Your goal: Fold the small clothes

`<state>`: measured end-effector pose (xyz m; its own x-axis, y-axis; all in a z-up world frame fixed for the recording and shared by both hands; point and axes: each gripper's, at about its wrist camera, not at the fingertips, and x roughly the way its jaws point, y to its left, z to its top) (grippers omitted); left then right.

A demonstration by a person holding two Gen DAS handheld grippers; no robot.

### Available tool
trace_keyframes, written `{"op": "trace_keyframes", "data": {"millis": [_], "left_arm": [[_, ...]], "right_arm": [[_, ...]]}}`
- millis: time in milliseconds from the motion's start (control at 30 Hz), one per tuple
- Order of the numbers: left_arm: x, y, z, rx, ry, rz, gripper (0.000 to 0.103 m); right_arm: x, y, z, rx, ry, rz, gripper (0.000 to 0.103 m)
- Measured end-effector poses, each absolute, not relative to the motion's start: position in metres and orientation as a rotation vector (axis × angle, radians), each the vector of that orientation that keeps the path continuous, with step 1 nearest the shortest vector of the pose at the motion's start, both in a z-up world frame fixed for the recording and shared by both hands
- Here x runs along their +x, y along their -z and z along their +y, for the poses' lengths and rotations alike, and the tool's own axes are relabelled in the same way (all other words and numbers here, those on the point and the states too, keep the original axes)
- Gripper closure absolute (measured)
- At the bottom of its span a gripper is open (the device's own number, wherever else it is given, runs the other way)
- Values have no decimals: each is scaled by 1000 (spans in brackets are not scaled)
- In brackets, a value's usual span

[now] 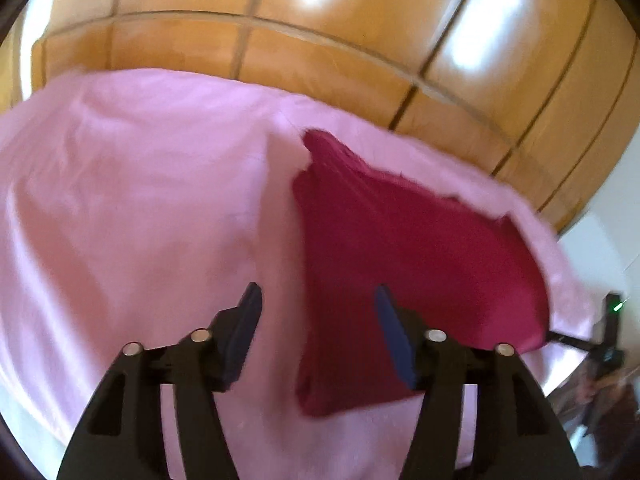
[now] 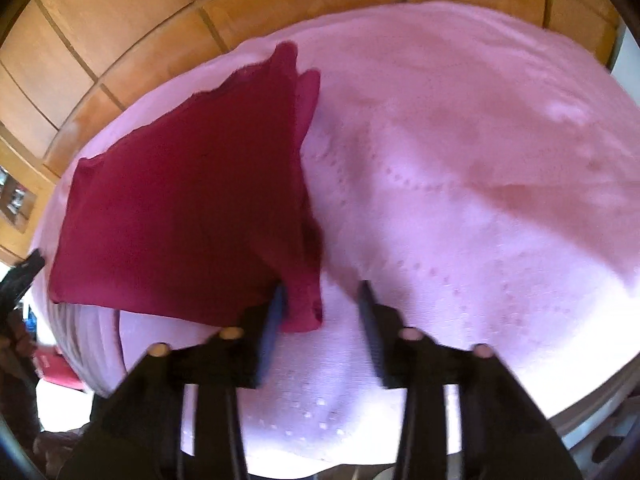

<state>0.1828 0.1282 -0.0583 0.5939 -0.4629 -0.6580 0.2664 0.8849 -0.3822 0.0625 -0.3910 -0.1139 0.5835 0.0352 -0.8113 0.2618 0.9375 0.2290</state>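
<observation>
No containers in sight — only cloth on cloth. The dark red garment (image 1: 404, 264) lies folded flat on the pink sheet (image 1: 140, 200), near the sheet's far edge. My left tongs (image 1: 318, 300) stand wide apart, nothing between the pads, the garment's side edge just under them. My right tongs (image 2: 322, 300) are parted too; the garment's near corner hangs against the left finger (image 2: 276, 312), but I see no pinch on it. The sheet is rumpled, with a dotted pattern. Beyond it, orange-brown floor tiles (image 1: 320, 40) with 2 bright patches of light.
</observation>
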Motion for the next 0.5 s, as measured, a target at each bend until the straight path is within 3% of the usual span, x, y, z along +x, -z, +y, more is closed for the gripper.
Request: {"op": "trace_keyframes", "data": {"millis": [100,200,333,367,400,433,500], "left_arm": [[167,60,147,-284,490,837,45],[153,71,149,-287,546,865,45],[150,84,131,-288,610,915,47],[149,86,127,-284,628,927,63],[151,89,121,-249,619,942,73],[152,91,116,-191,569,946,91],[152,95,121,-176,559,952,95]], "right_arm": [[62,94,-380,303,154,868,57],[72,78,-352,248,119,806,41],[93,79,-315,146,64,806,32],[99,83,-308,129,58,818,32],[104,88,-304,120,57,835,32],[110,96,-302,113,64,862,32],[115,120,-309,121,94,929,31]]}}
